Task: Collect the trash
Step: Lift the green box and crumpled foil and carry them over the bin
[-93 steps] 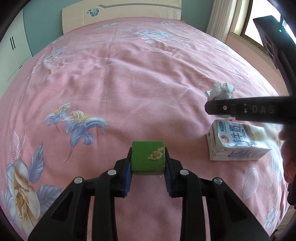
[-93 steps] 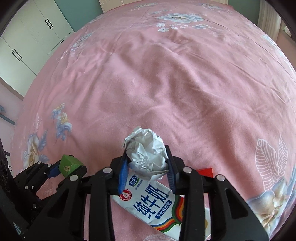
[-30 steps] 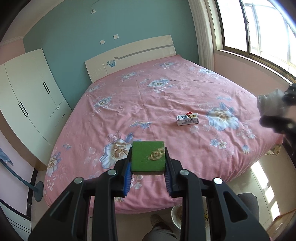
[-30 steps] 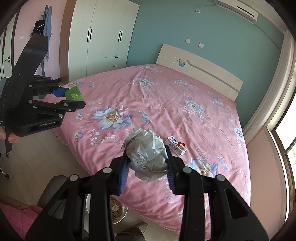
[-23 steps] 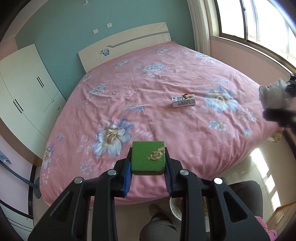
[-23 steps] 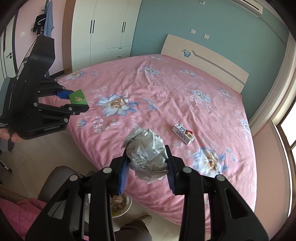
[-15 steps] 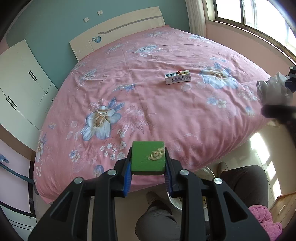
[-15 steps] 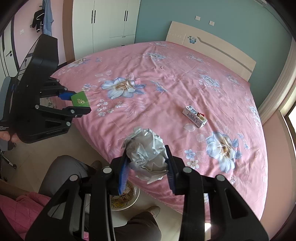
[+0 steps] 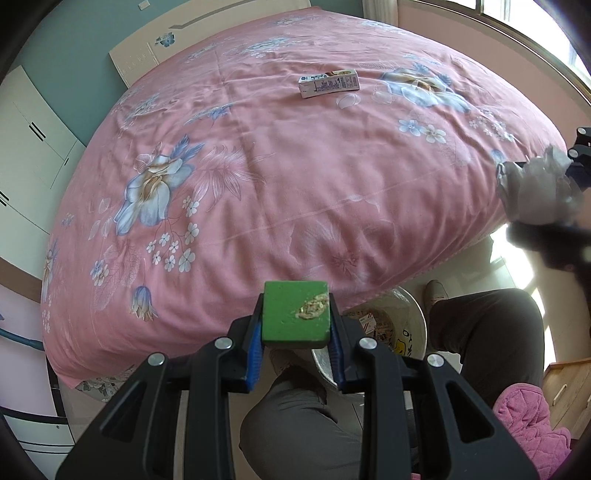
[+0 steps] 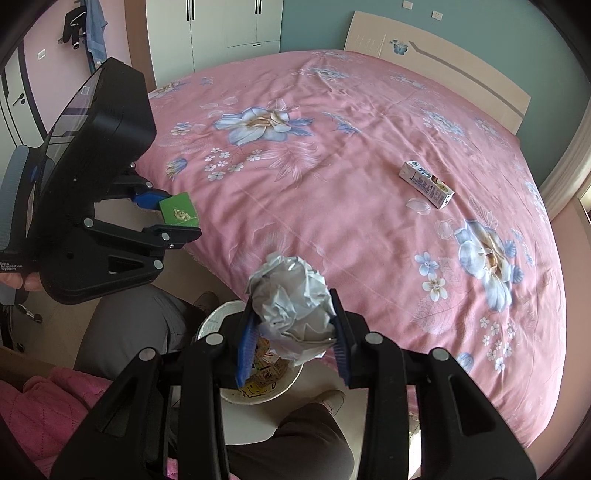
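My left gripper (image 9: 295,332) is shut on a green sponge (image 9: 294,313) with a yellowish stain, held above the floor at the foot of the bed; it also shows in the right wrist view (image 10: 179,213). My right gripper (image 10: 293,332) is shut on a crumpled white paper ball (image 10: 291,306), held over a white trash bin (image 10: 284,384) on the floor. The bin (image 9: 413,328) holds printed wrappers. The paper ball shows at the right edge of the left wrist view (image 9: 535,192). A milk carton (image 10: 426,184) lies on the pink bedspread (image 9: 258,177).
The person's legs in dark trousers (image 9: 484,332) stand on either side of the bin. A pink quilted garment (image 9: 528,424) is at the lower right. White wardrobes (image 10: 221,26) and a headboard (image 10: 443,62) stand beyond the bed.
Both grippers have tilted down and moved back from the bed toward the floor. The trash bin has come into view under them. Both still hold their items.
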`<state>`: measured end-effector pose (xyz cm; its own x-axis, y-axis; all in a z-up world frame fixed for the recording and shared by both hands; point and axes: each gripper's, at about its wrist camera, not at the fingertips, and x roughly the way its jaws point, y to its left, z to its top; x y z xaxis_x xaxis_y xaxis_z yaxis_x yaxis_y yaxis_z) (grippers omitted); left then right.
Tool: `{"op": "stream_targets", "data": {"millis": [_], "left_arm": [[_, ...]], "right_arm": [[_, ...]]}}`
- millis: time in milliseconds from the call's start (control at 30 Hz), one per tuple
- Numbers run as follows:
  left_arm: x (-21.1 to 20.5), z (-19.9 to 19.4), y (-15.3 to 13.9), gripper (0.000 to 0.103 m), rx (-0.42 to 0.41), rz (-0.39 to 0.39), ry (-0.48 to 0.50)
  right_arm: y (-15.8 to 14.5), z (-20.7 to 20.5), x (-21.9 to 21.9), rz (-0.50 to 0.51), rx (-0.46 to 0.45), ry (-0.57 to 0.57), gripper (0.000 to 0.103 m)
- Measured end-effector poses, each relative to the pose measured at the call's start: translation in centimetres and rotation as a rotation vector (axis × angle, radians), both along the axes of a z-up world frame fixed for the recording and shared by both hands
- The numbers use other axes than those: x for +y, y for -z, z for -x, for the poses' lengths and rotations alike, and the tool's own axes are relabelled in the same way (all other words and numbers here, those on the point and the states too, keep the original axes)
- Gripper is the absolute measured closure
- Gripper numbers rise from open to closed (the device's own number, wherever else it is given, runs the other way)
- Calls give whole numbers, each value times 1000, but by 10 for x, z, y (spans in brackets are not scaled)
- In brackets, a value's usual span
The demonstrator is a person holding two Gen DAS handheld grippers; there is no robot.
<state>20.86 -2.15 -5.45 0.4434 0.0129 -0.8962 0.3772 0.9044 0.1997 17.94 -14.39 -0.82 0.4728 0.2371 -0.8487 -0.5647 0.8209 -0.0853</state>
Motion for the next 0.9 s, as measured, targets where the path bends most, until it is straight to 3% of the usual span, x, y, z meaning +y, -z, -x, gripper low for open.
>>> {"op": "stream_targets", "data": {"millis": [367, 500, 900], "left_arm": [[-6, 2, 61, 71, 126, 0, 4], [-7, 3, 83, 71, 172, -1, 1], [-7, 2, 133, 71, 272, 4, -21]], "right_arm": [[53, -3, 7, 12, 92, -8, 66], [71, -1, 12, 50, 82, -8, 66], [125, -1, 22, 78, 166, -32, 66]]}}
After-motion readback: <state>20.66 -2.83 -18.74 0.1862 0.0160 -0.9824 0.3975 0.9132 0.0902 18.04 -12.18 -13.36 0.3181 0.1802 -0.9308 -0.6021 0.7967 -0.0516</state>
